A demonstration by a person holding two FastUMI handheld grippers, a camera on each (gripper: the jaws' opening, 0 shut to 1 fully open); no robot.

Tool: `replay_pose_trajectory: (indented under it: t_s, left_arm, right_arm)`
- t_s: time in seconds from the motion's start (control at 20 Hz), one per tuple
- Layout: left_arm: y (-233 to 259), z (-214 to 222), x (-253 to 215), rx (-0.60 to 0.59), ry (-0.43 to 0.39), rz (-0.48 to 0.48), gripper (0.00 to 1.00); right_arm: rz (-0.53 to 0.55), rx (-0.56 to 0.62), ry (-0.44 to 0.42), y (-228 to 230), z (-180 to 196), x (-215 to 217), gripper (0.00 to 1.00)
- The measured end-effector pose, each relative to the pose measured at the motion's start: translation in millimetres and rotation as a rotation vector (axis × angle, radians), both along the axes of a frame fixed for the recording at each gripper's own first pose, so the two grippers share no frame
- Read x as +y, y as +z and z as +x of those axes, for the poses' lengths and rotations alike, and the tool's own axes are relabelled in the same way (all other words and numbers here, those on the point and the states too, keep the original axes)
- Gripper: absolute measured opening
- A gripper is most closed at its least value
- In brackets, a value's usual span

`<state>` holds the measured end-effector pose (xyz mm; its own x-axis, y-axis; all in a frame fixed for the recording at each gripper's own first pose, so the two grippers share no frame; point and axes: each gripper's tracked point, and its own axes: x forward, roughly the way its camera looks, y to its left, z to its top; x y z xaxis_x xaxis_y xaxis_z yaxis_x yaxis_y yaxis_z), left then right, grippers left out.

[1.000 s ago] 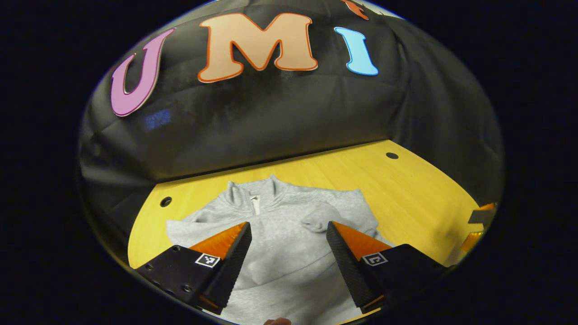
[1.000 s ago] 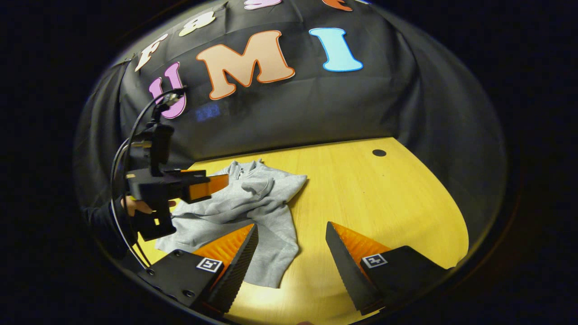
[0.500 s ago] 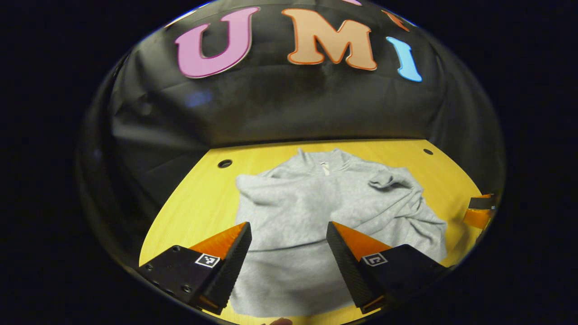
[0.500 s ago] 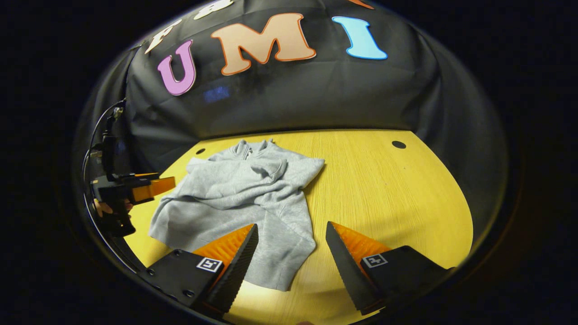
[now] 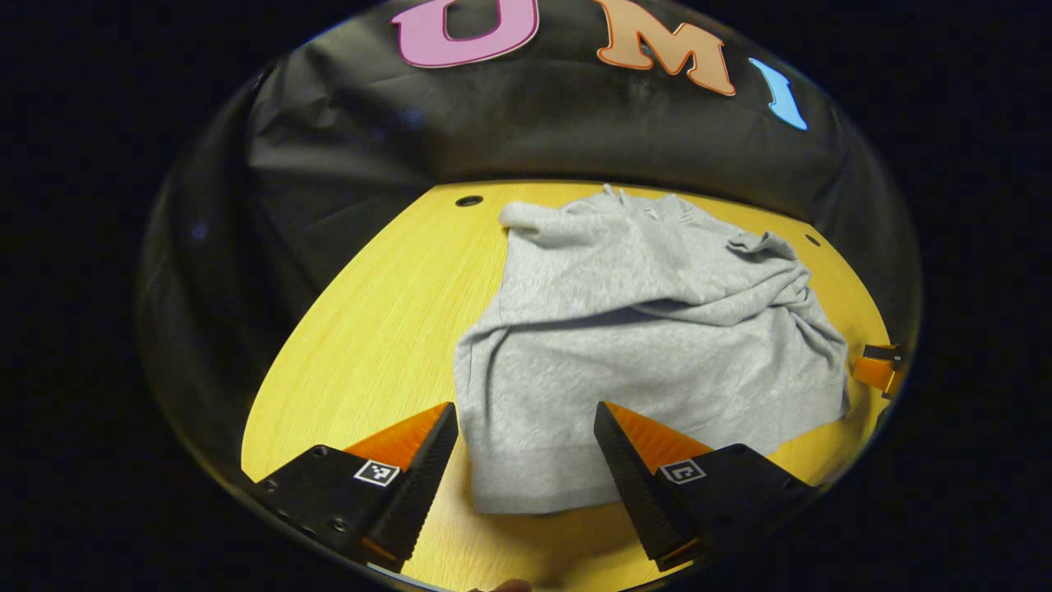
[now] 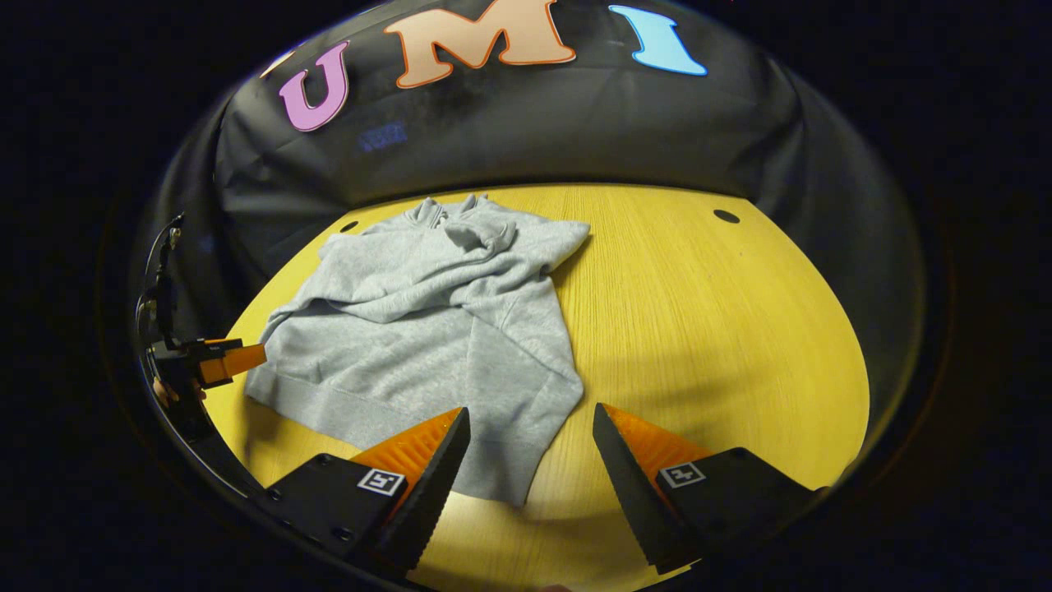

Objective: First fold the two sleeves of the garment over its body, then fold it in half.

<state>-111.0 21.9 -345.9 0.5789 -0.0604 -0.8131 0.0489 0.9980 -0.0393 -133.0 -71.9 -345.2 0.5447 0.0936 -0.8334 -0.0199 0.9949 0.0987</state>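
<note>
A rumpled grey sweatshirt (image 5: 649, 345) lies on the round yellow wooden table (image 6: 723, 329) — black cloth wall (image 6: 534, 131) behind; left gripper (image 5: 526, 460) and right gripper (image 6: 530, 460) both released, holding nothing.

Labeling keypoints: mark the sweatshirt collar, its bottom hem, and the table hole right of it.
sweatshirt collar (image 6: 448, 210), right gripper view, on the raised neck
bottom hem (image 5: 542, 493), left gripper view, on the ribbed band
table hole (image 6: 726, 216), right gripper view, on its dark centre
</note>
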Motion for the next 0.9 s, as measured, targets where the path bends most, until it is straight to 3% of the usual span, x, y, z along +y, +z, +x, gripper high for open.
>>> replay_pose_trajectory:
  t_s: [0.05, 0.25, 0.3, 0.4, 0.45, 0.5, 0.65, 0.7, 0.8, 0.9]
  left_arm:
    - [-4, -3, 2, 0.012, 0.014, -0.004, 0.98]
    - [-13, -20, 1, 0.054, 0.023, -0.044, 0.98]
    - [-14, -23, 1, 0.061, 0.019, -0.053, 0.98]
    - [-16, -20, -1, 0.055, 0.015, -0.072, 0.98]
    - [-16, -20, -1, 0.053, 0.010, -0.076, 0.98]
    - [-17, -19, -2, 0.052, 0.003, -0.076, 0.99]
    - [-16, -20, -2, 0.044, 0.011, -0.077, 0.98]
    - [-15, -19, -4, 0.035, 0.011, -0.080, 0.96]
    - [-15, -19, -9, 0.033, -0.011, -0.086, 0.87]
    - [-15, -17, -16, 0.033, -0.048, -0.102, 0.70]
  right_arm:
    - [-0.002, 0.009, 0.002, -3, -3, 2, 0.96]
    - [-0.020, 0.030, 0.017, -11, -7, 5, 0.97]
    - [-0.020, 0.038, 0.018, -12, -8, 6, 0.92]
    - [-0.016, 0.054, 0.027, -17, -12, 10, 0.96]
    - [-0.017, 0.063, 0.034, -19, -13, 12, 0.92]
    - [-0.022, 0.074, 0.044, -22, -15, 13, 0.97]
    - [-0.047, 0.078, 0.072, -27, -18, 17, 0.97]
    - [-0.063, 0.078, 0.081, -26, -20, 16, 0.92]
    - [-0.061, 0.088, 0.097, -27, -21, 21, 0.91]
    - [-0.023, 0.111, 0.094, -27, -22, 33, 0.51]
